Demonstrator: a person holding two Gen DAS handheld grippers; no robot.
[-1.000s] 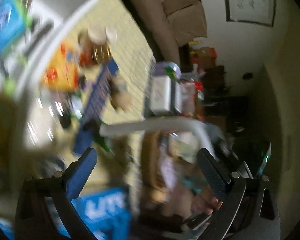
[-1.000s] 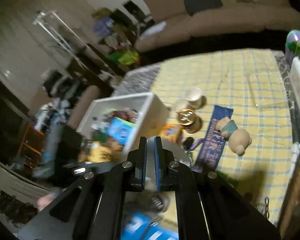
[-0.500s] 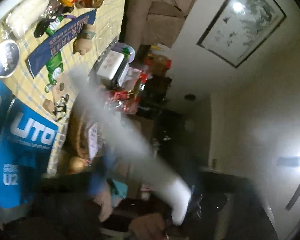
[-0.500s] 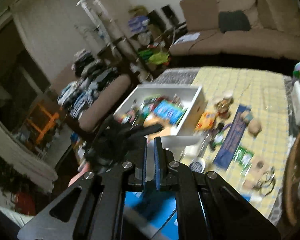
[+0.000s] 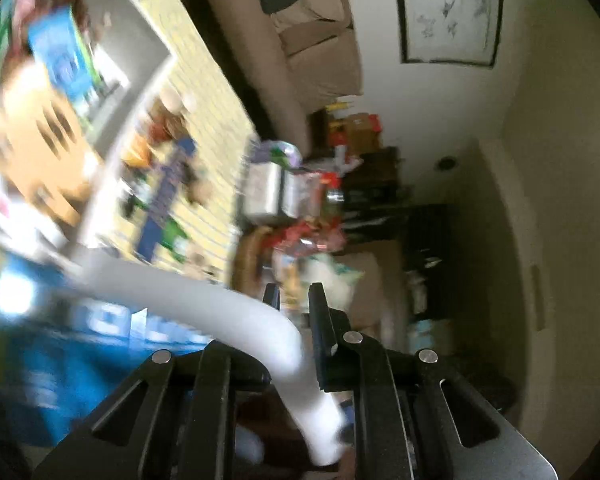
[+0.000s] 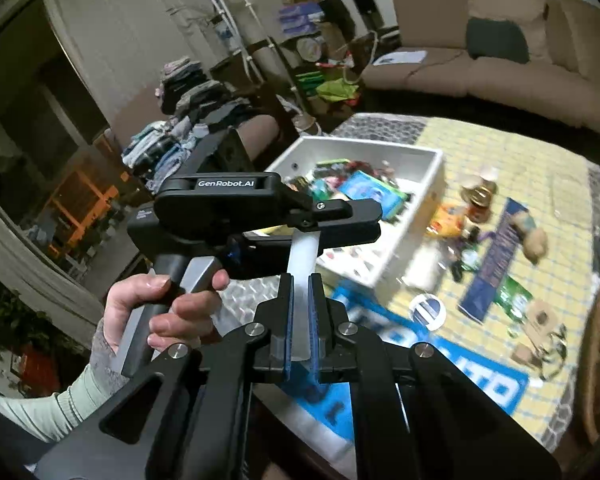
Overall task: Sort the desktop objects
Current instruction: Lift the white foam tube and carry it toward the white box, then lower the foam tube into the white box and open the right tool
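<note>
A: What surface are we looking at, and what room?

B: A table [image 6: 512, 164] wearing a yellow checked cloth is filling the right wrist view; a brown sofa [image 6: 480, 68] is sitting behind it, stacks of folded clothes [image 6: 188, 120] are piling up at the left, and a framed picture [image 5: 450, 12] is hanging on the wall in the left wrist view, which is badly blurred.

A: How many of each thing are you counting?

B: One white bin [image 6: 384, 200]; one long white bendy strip [image 6: 304, 256]; one blue banner [image 6: 496, 272] lying flat; one small plush toy [image 6: 534, 236] just beside it; one round blue-and-white badge [image 6: 428, 310]; one gold-lidded jar [image 6: 480, 196]; two green packets [image 6: 514, 300], as far as I am able to tell; the smaller bits are too smeared to count.

A: And the bin?

B: It is sitting on the cloth, crammed with mixed packets; a blue box [image 6: 370, 194] is lying on top.

A: Where is the strip, and what are the fingers doing?

B: It is hanging in the air above the near edge of the table, between both tools; the right gripper [image 6: 302, 280] is clenched on its near end; the left gripper [image 6: 342, 220], carried by a hand [image 6: 160, 312] in a grey sleeve, is closing with the strip's other end between its jaws, the pads already pressing on it.
</note>
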